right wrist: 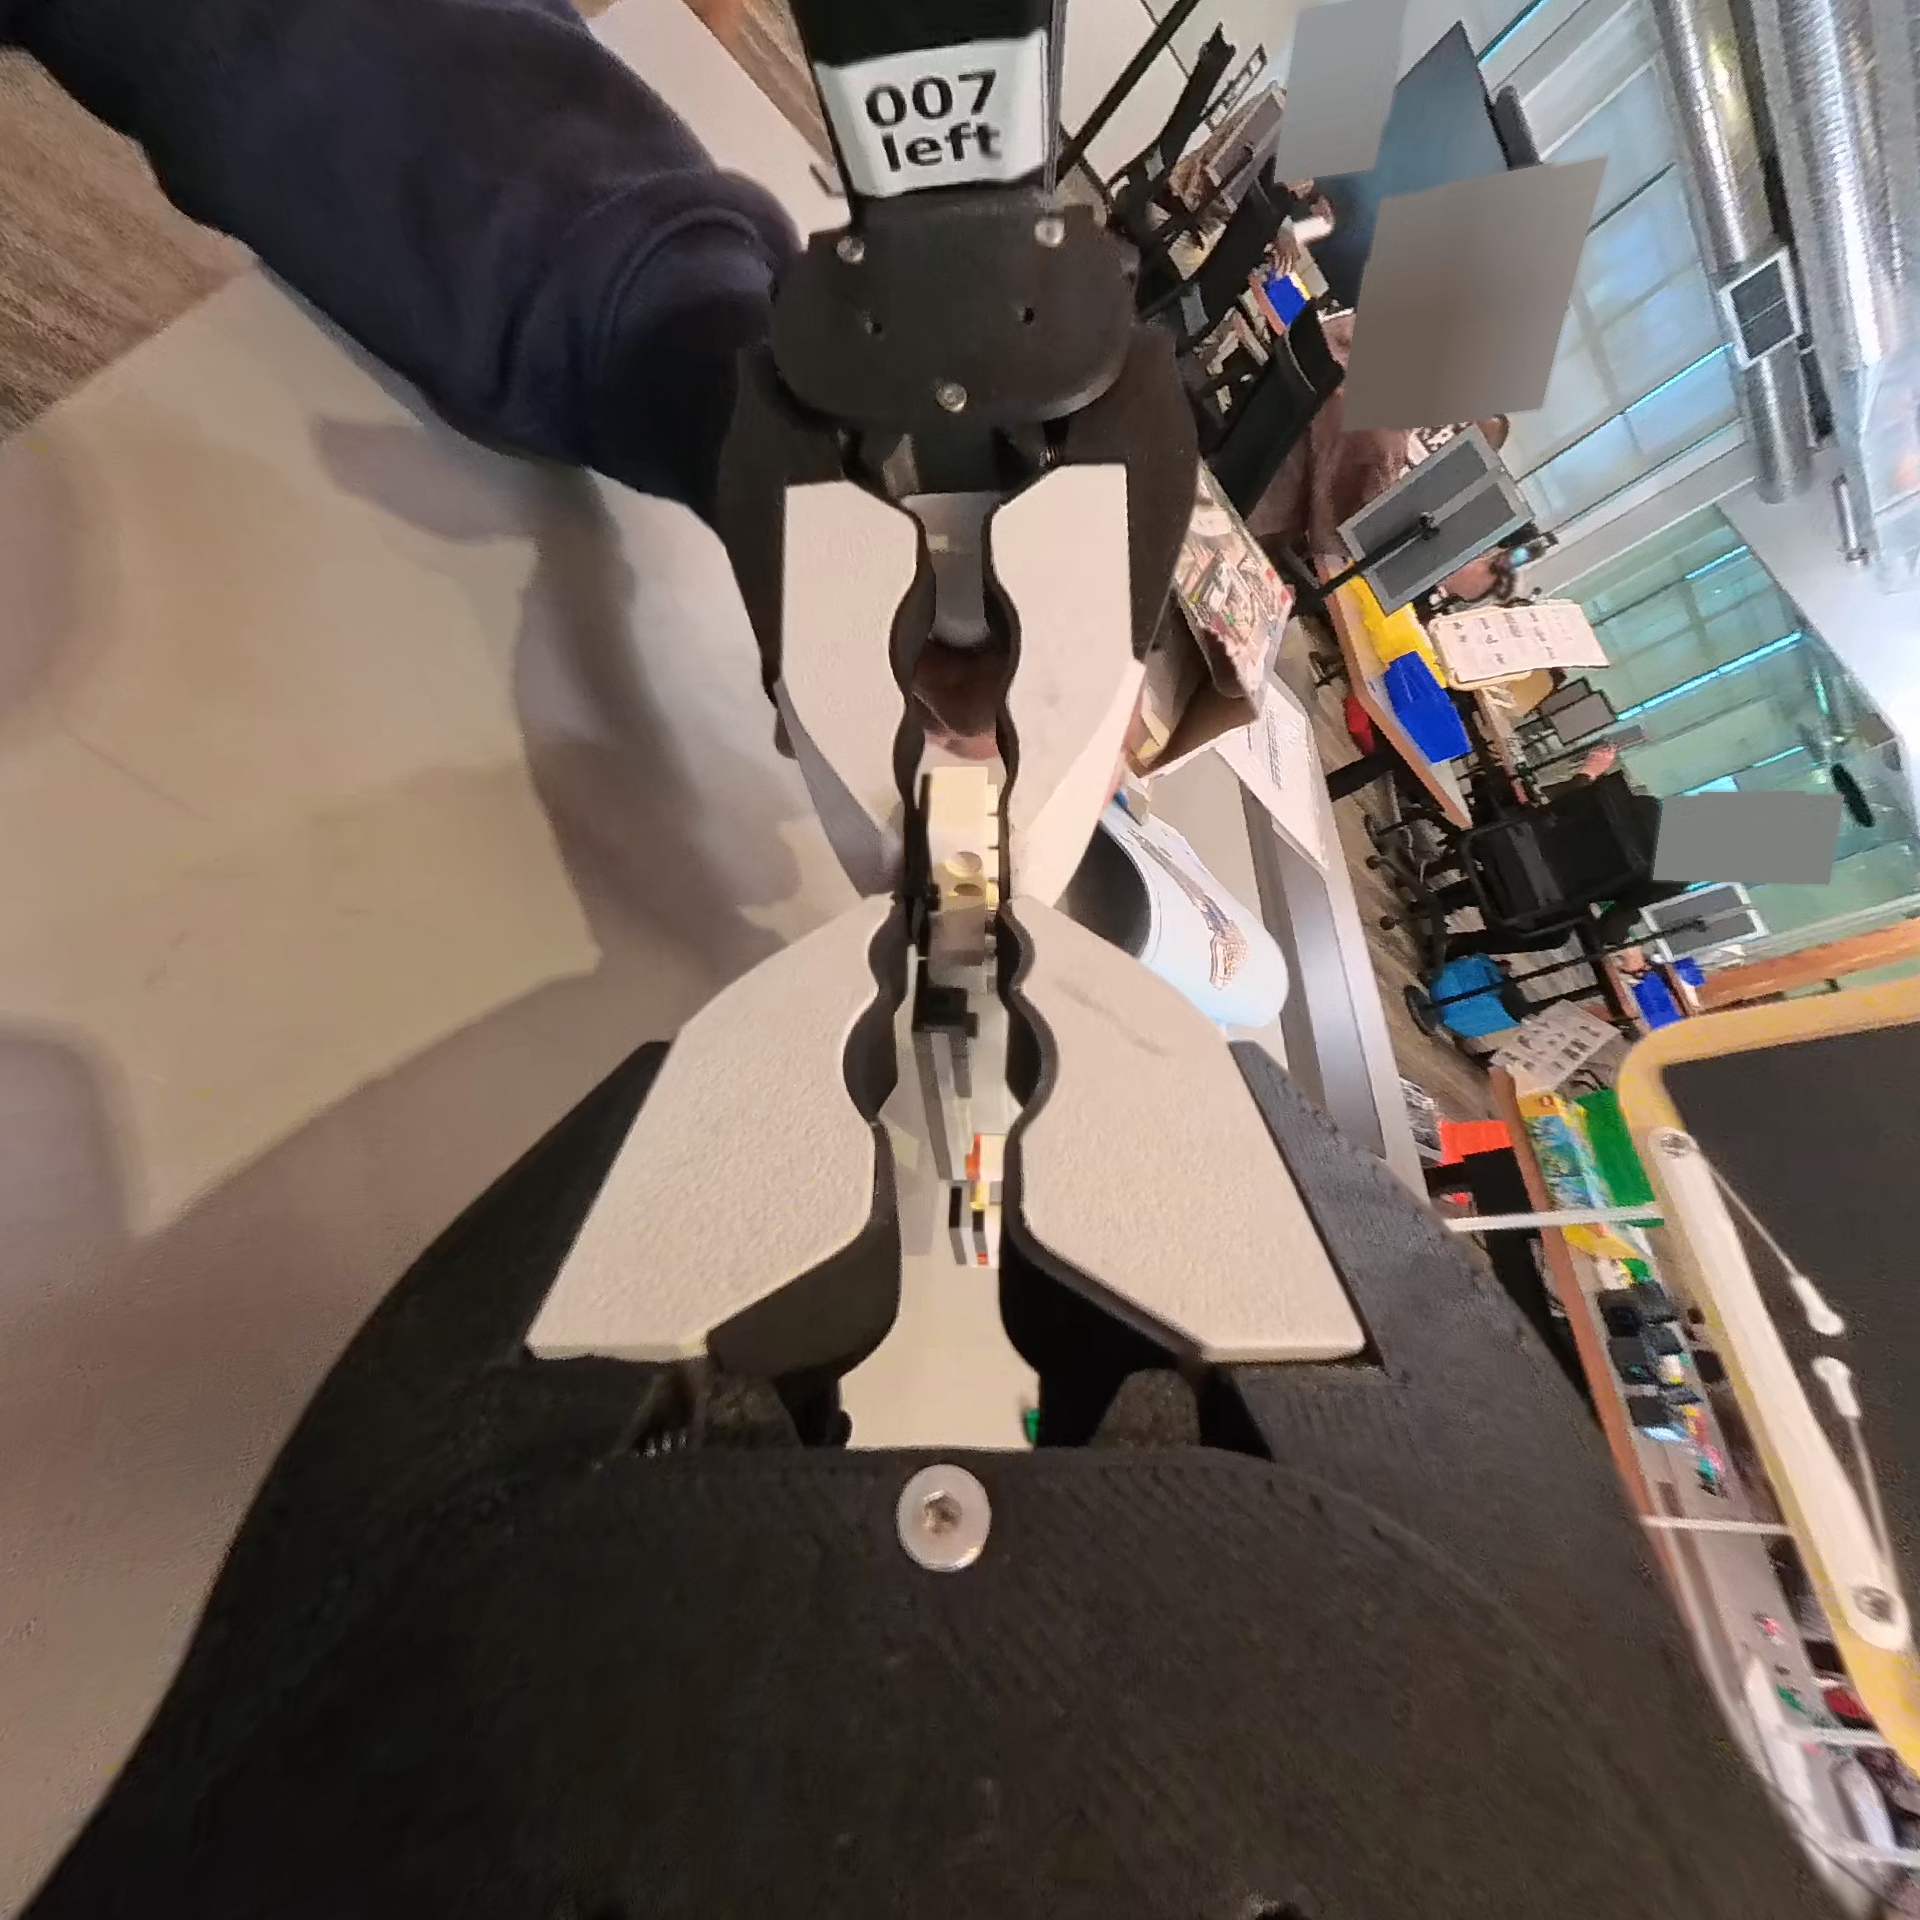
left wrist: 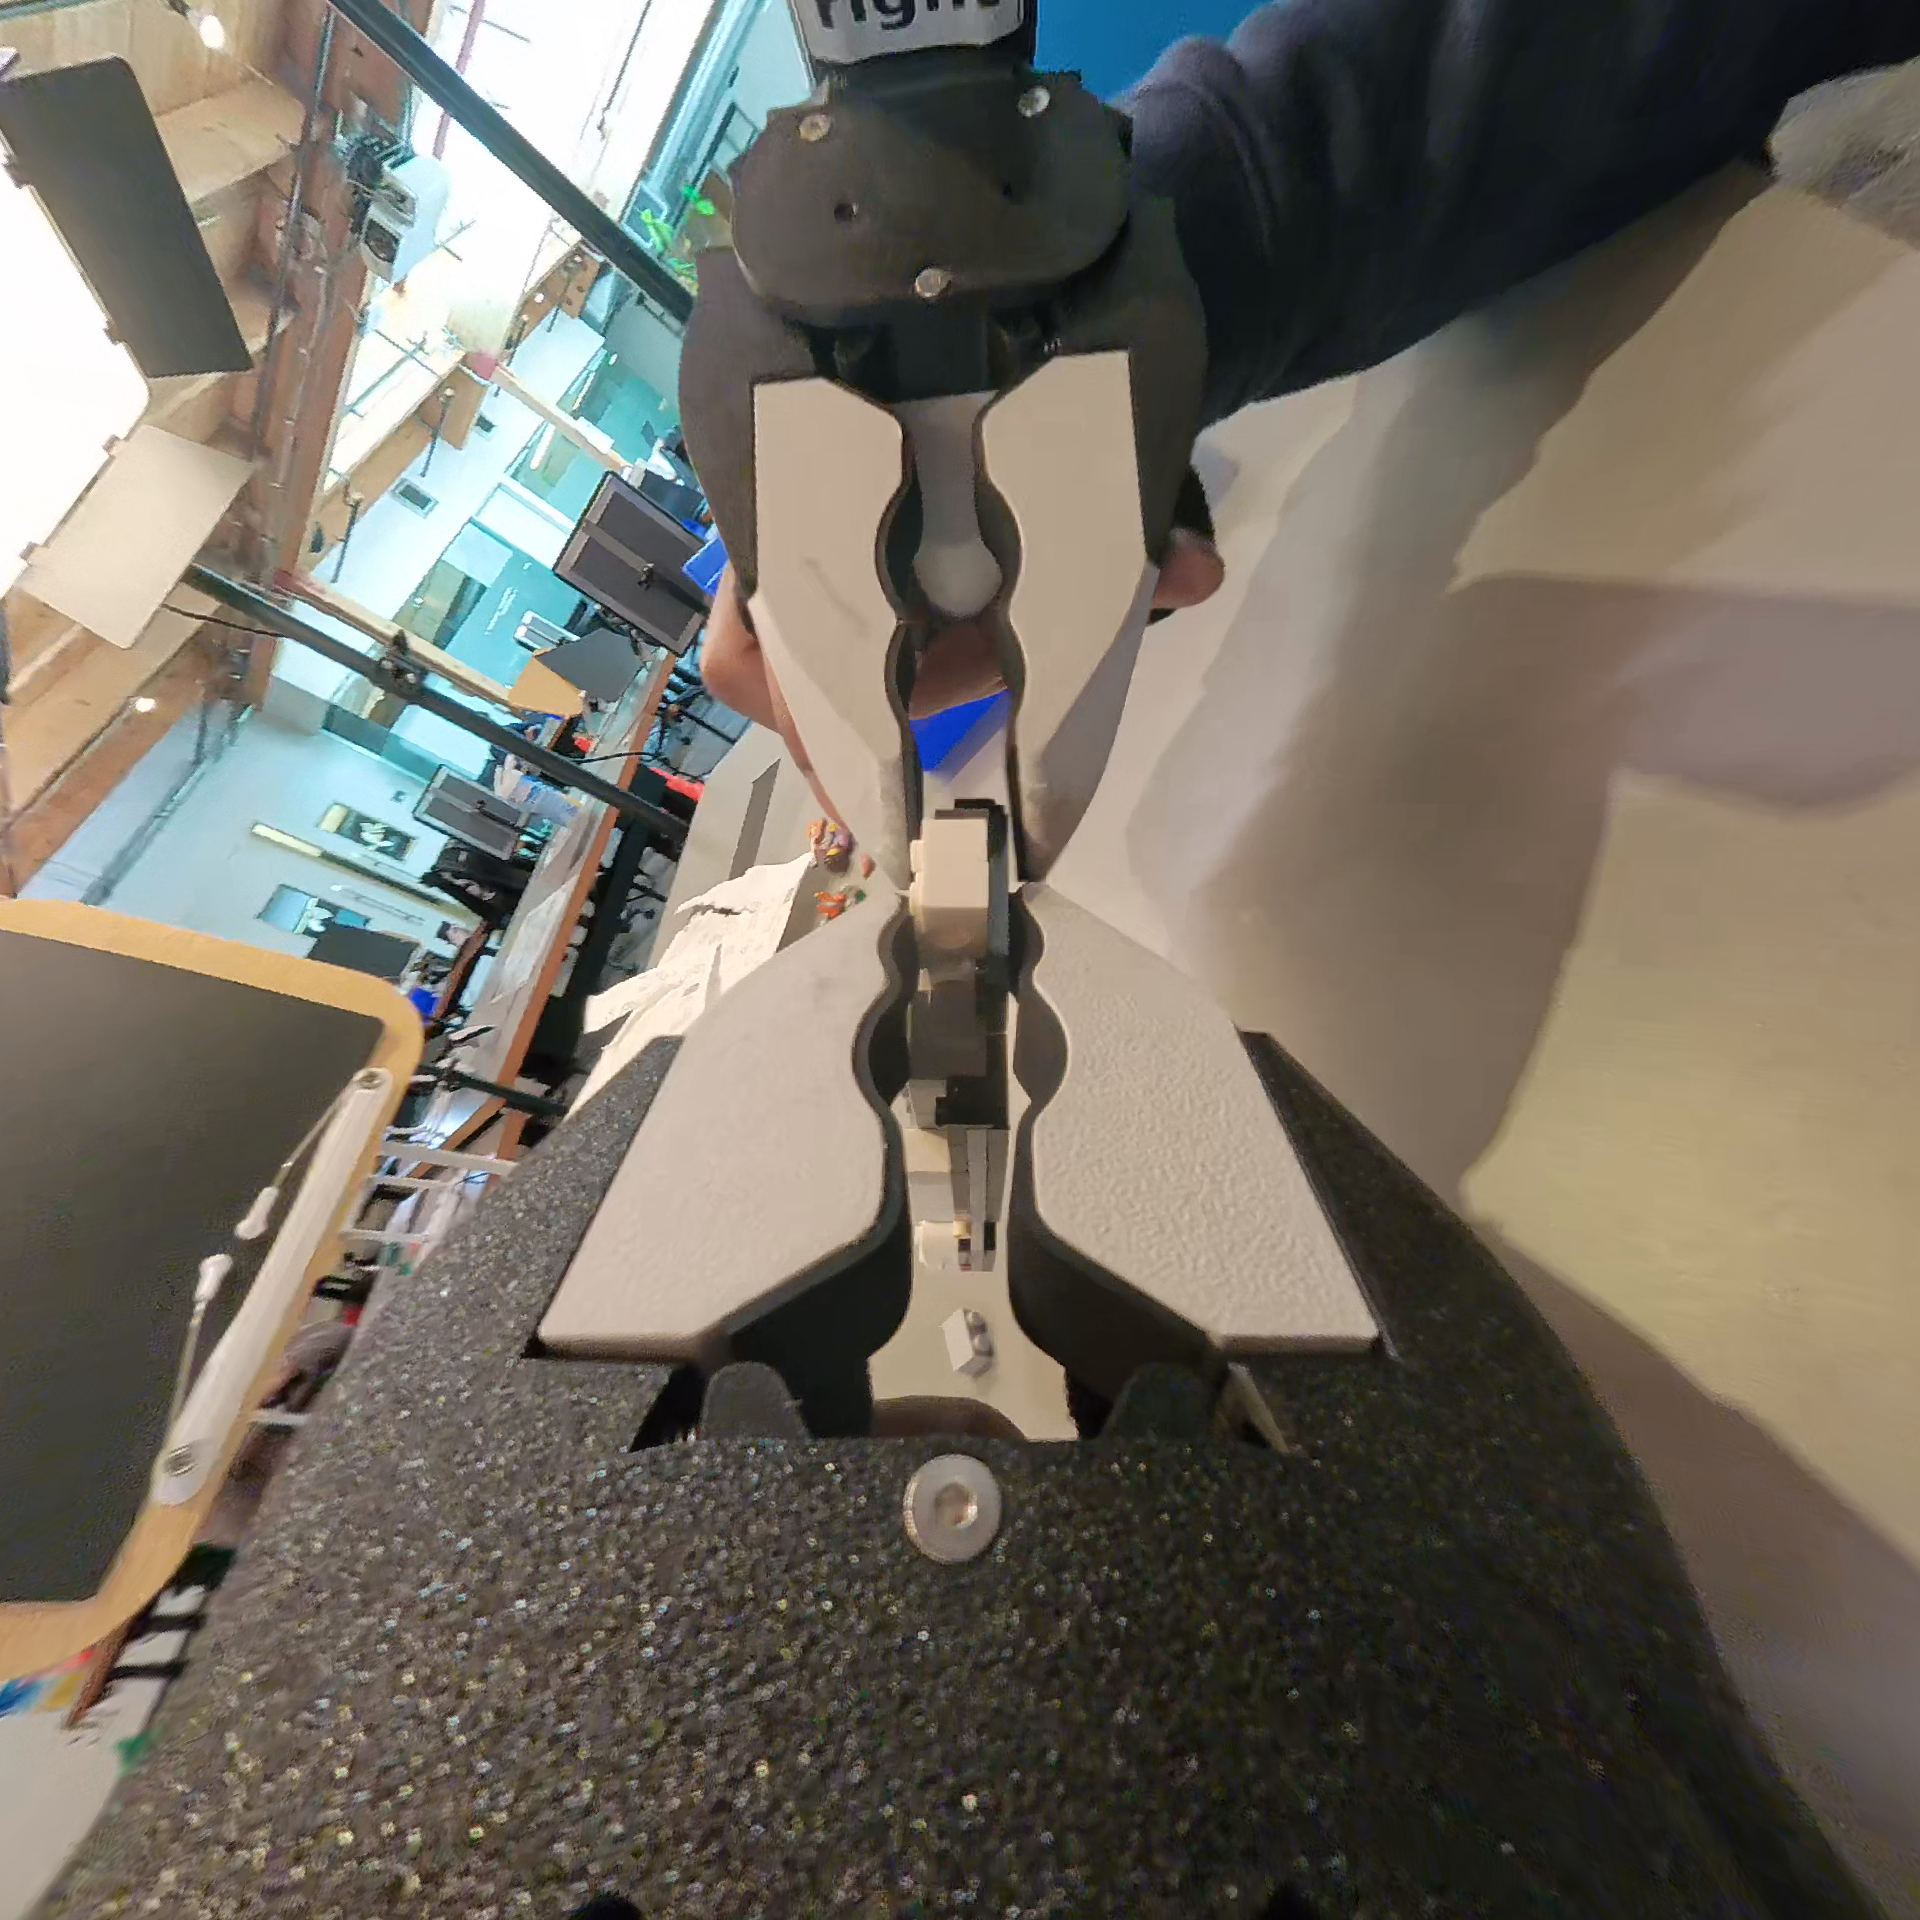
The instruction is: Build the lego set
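Both the left hand-held gripper point(left wrist: 956, 894) and right hand-held gripper point(right wrist: 956, 904) clamp one brick assembly point(left wrist: 951, 883) tip to tip above the counter point(left wrist: 1558, 727); pieces appear joined

Tip to tip, no room between my grippers

My left gripper point(left wrist: 961, 935) and right gripper point(right wrist: 956, 925) meet head-on, both clamped on one brick assembly point(left wrist: 951, 883), so I see no passage between them. To one side the white desk point(right wrist: 260, 727) lies open; on the other a pale mug point(right wrist: 1205, 935) lies just beside the fingertips, with papers point(left wrist: 717, 956) and small coloured bricks point(left wrist: 836, 847) near the far edge.
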`<state>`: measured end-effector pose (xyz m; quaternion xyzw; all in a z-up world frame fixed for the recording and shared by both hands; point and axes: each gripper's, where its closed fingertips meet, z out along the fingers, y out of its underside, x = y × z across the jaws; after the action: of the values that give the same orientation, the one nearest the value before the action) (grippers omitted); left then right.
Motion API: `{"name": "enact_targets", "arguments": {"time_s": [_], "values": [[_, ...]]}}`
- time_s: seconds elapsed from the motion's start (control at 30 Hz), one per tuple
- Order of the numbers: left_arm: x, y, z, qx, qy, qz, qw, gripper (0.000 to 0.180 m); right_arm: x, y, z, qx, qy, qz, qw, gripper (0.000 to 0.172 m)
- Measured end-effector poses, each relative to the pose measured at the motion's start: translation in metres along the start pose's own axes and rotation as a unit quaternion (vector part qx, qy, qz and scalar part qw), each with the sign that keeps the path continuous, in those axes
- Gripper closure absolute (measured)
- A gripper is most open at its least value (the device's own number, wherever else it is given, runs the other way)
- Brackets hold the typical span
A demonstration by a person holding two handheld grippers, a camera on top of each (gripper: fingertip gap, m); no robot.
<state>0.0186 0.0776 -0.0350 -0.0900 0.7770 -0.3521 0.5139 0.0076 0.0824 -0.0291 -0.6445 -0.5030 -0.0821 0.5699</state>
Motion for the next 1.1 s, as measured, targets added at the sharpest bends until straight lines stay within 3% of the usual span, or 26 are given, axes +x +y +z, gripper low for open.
{"name": "enact_targets", "arguments": {"time_s": [0.13,0.33,0.57,0.7,0.97,1.1], "values": [[-0.001,0.006,0.001,-0.019,-0.016,0.031,0.999,0.165,0.004,0.009,-0.001,-0.013,0.011,-0.012,1.000,0.141],[0.001,0.006,0.003,-0.031,-0.036,0.083,0.995,0.165,0.005,0.022,0.002,-0.041,0.029,-0.057,0.997,0.139],[0.003,0.002,0.004,-0.026,-0.044,0.110,0.993,0.165,0.007,0.025,0.007,-0.041,0.058,-0.091,0.993,0.142],[-0.001,0.002,0.002,-0.024,-0.054,0.110,0.992,0.164,0.008,0.025,0.010,-0.037,0.081,-0.121,0.989,0.152],[-0.005,0.009,0.004,-0.028,-0.076,0.114,0.990,0.164,0.013,0.031,0.012,-0.034,0.116,-0.146,0.982,0.152],[-0.012,0.010,0.000,-0.008,-0.086,0.086,0.993,0.150,0.019,0.038,0.011,-0.041,0.129,-0.137,0.981,0.152]]}}
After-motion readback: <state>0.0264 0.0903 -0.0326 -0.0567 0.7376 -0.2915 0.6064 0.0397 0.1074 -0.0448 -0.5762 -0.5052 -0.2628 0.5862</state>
